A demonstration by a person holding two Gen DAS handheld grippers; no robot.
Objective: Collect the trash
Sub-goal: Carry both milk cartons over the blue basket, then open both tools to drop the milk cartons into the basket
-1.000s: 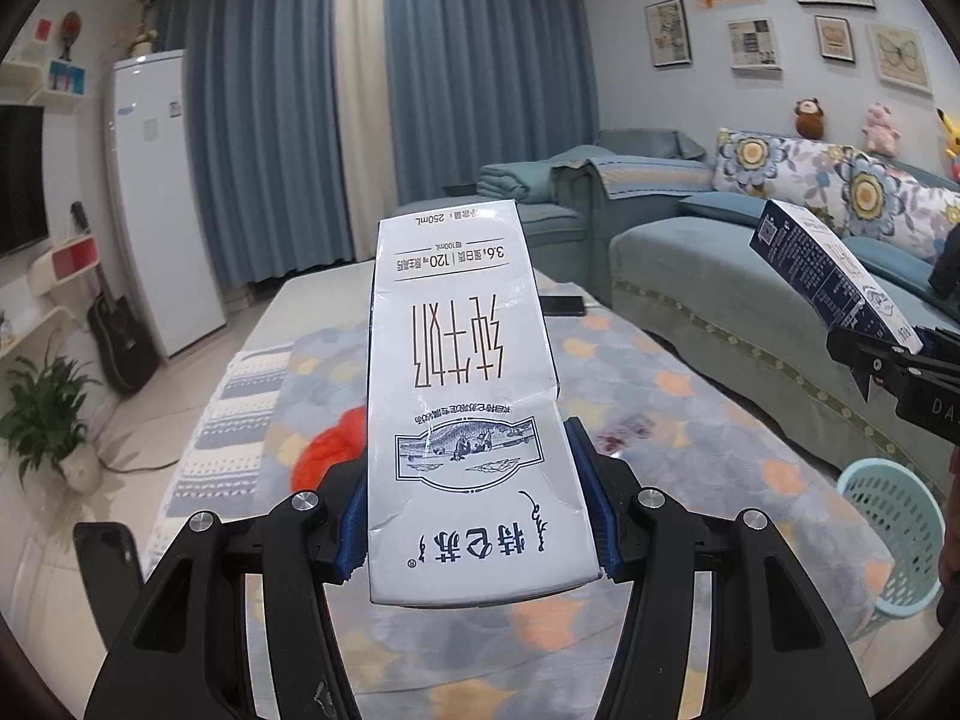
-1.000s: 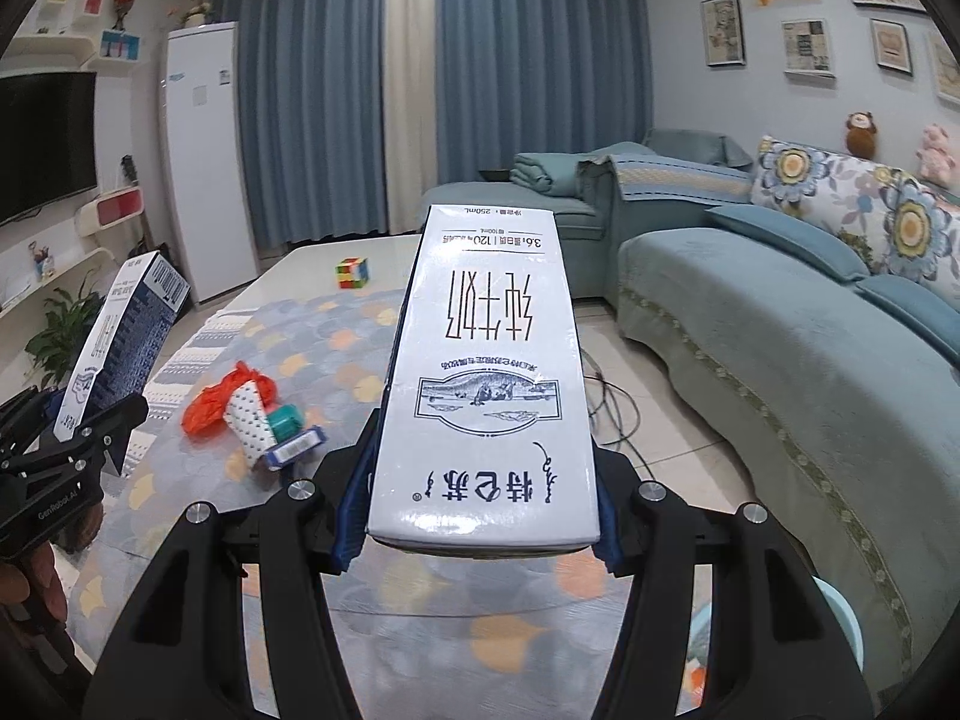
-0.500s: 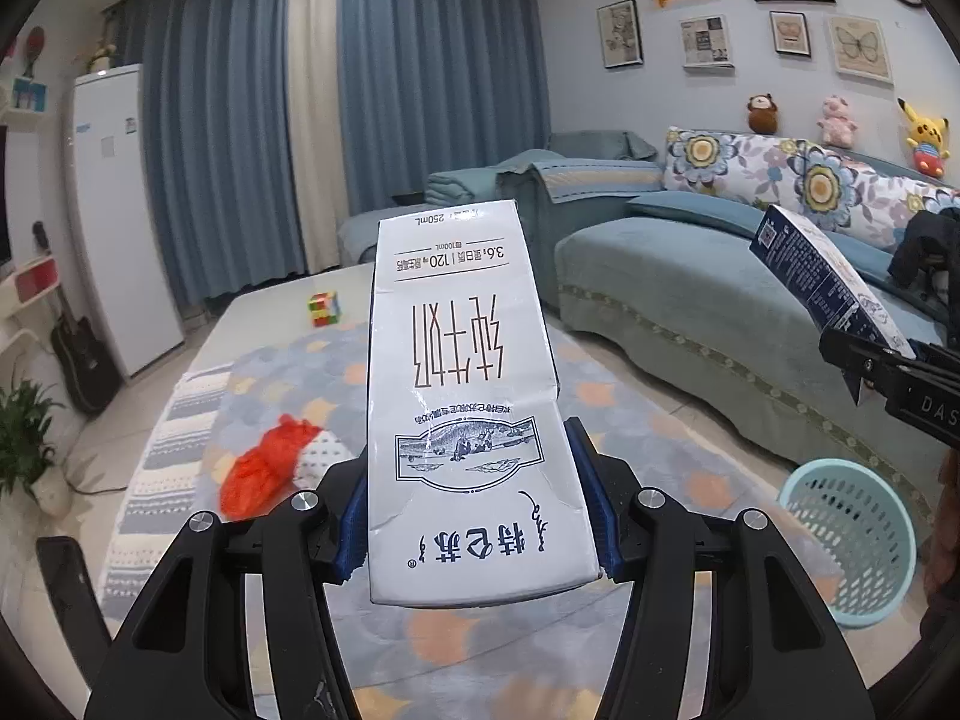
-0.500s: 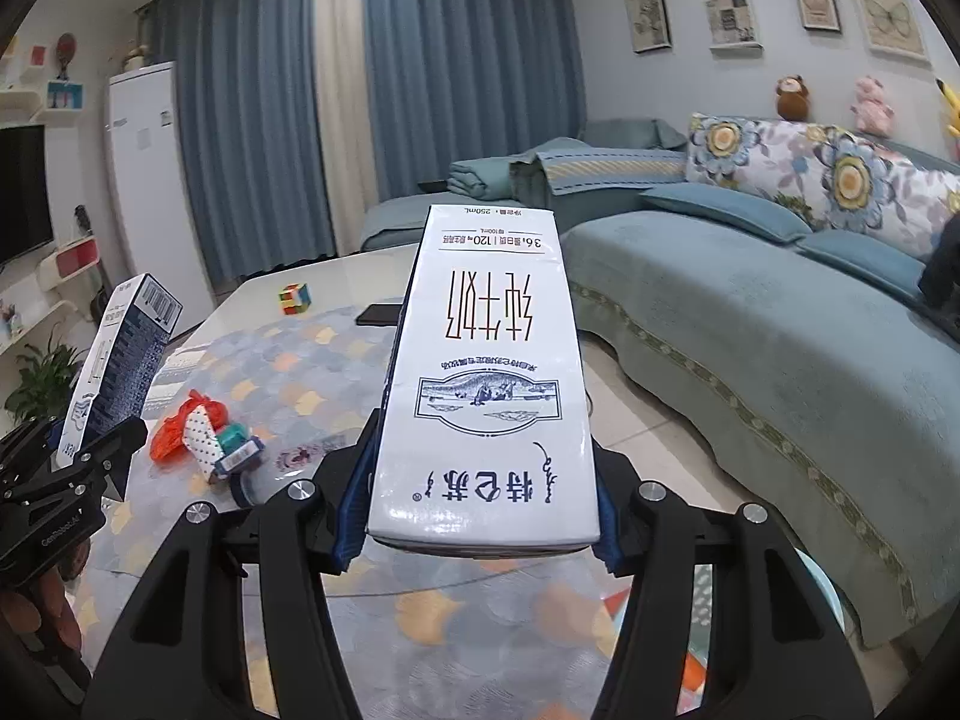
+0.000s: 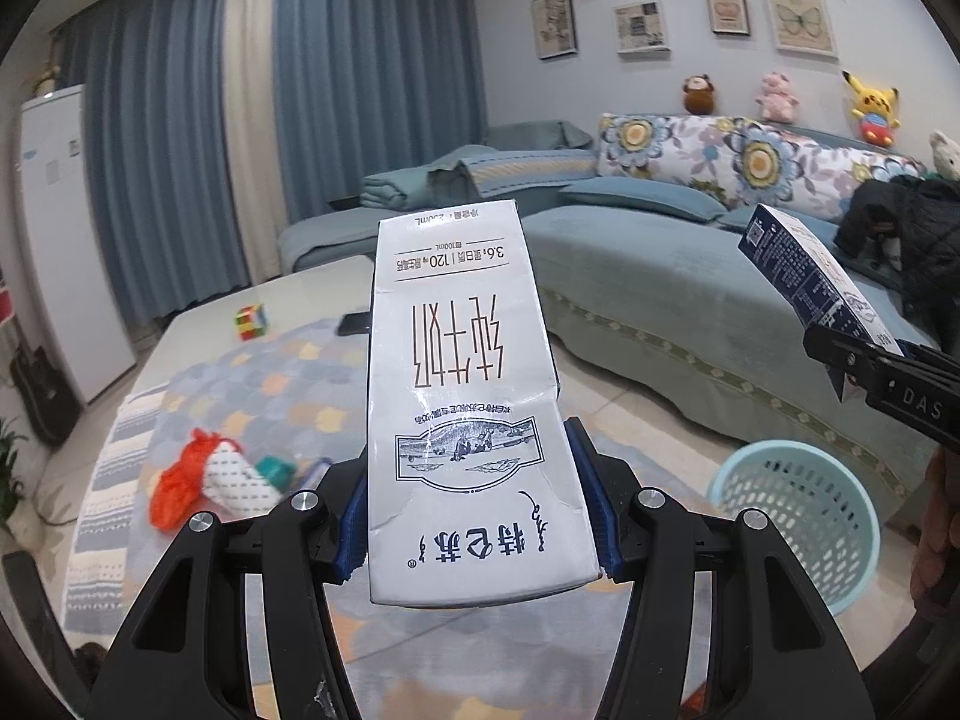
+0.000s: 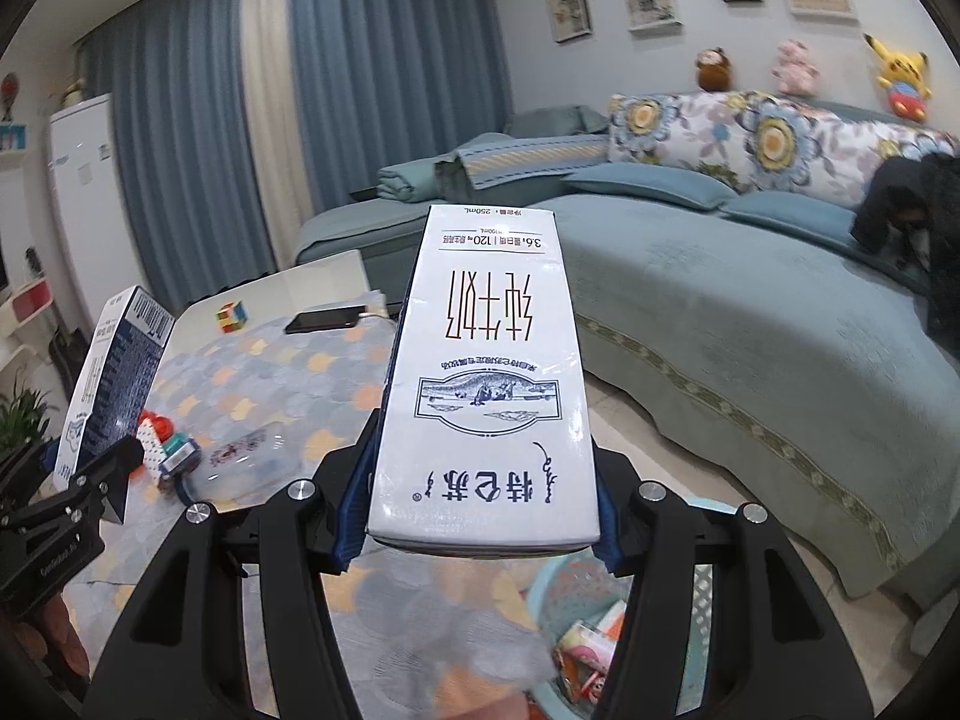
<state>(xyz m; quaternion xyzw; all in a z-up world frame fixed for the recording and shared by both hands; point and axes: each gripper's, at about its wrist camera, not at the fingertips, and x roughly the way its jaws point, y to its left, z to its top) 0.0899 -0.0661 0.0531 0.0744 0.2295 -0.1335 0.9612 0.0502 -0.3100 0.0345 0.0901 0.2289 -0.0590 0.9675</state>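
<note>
Clamping one carton in left gripper, another carton in right gripper, fingers closed on each; held over table edge, near basket.

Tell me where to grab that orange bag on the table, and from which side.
Take the orange bag by its bunched top, coming from above. It lies crumpled and flat on the table, with a white dotted wrapper against its right side, so the left edge is freer. Both jaws currently hold cartons.
</note>
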